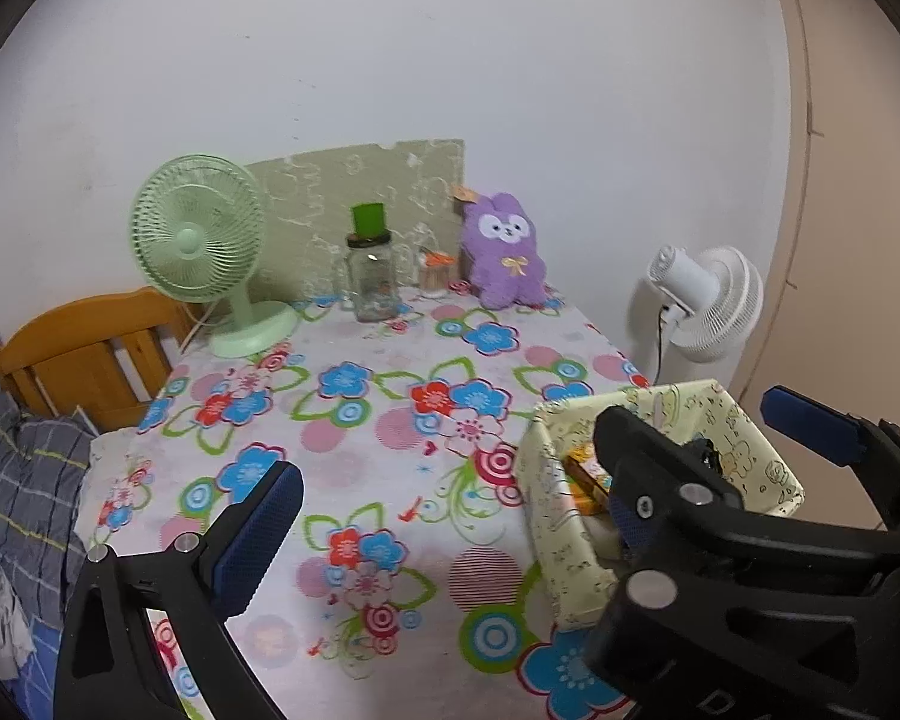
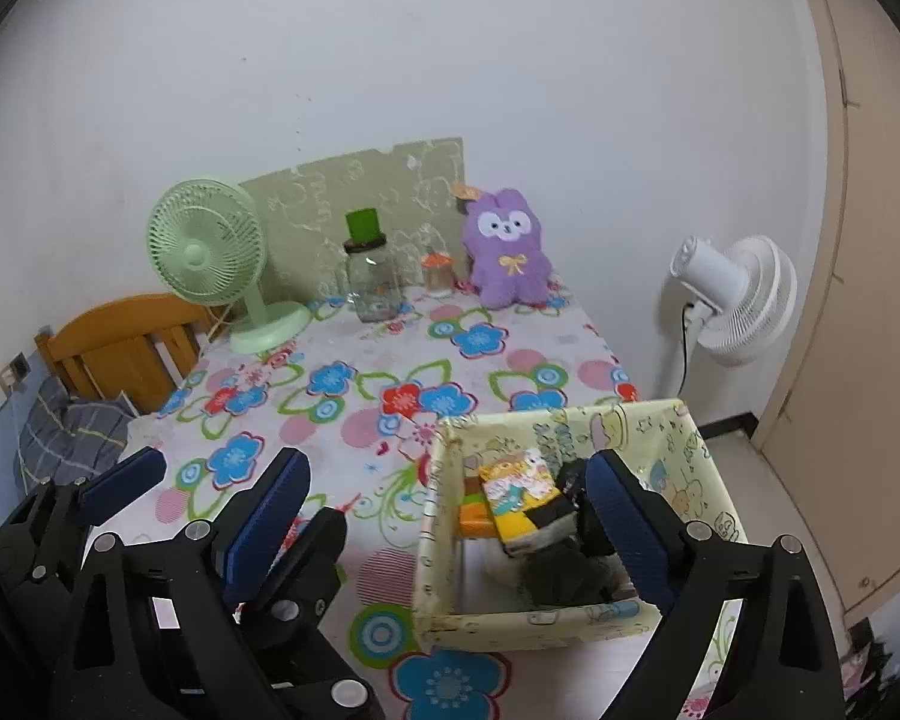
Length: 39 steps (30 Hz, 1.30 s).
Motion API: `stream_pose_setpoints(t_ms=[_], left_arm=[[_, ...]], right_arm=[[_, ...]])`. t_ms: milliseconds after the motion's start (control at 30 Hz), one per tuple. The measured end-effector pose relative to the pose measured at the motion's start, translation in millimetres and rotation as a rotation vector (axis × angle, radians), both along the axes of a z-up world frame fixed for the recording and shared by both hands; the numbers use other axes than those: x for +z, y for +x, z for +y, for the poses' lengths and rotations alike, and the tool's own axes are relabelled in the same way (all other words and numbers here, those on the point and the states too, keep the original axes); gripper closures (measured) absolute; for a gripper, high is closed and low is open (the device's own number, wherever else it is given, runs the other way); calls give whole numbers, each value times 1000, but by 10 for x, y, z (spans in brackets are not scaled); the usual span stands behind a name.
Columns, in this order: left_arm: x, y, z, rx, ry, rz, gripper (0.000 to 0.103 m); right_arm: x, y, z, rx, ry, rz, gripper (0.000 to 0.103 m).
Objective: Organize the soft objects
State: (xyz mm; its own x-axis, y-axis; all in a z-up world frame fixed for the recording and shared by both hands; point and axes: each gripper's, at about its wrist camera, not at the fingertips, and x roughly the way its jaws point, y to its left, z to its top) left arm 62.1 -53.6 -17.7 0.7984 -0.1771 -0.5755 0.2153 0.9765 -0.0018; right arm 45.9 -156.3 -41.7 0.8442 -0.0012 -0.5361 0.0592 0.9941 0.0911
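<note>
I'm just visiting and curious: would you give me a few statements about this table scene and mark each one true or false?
1. The purple plush toy sits inside the patterned box. False: it stands at the table's far edge, against the wall.
2. The right gripper is open and holds nothing. True.
3. The green fan stands on the flowered tablecloth. True.
4. The patterned box is empty. False: a yellow packet and dark items lie inside.
5. The glass jar lies on its side. False: it stands upright.

Plush purple toy [image 2: 510, 252] – fuzzy; jar [image 2: 373, 285] clear glass; tablecloth [image 2: 342, 360] matt printed cloth; box [image 2: 684, 450] glossy patterned paper.
</note>
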Motion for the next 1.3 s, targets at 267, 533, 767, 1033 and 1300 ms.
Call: stream_pose_setpoints(t_ms=[267, 533, 767, 1033, 1300], left_arm=[[119, -137, 349, 85, -29, -40, 0], [200, -285, 660, 151, -61, -63, 0], [259, -393, 797, 174, -57, -93, 0], [291, -460, 864, 188, -58, -109, 0], [321, -521, 841, 180, -55, -122, 0]], right_arm=[[173, -161, 207, 13, -20, -66, 5], [282, -309, 298, 10, -21, -112, 4], [337, -424, 325, -5, -15, -140, 4], [355, -522, 301, -23, -13, -157, 4], [356, -614, 223, -42, -8, -172, 2]])
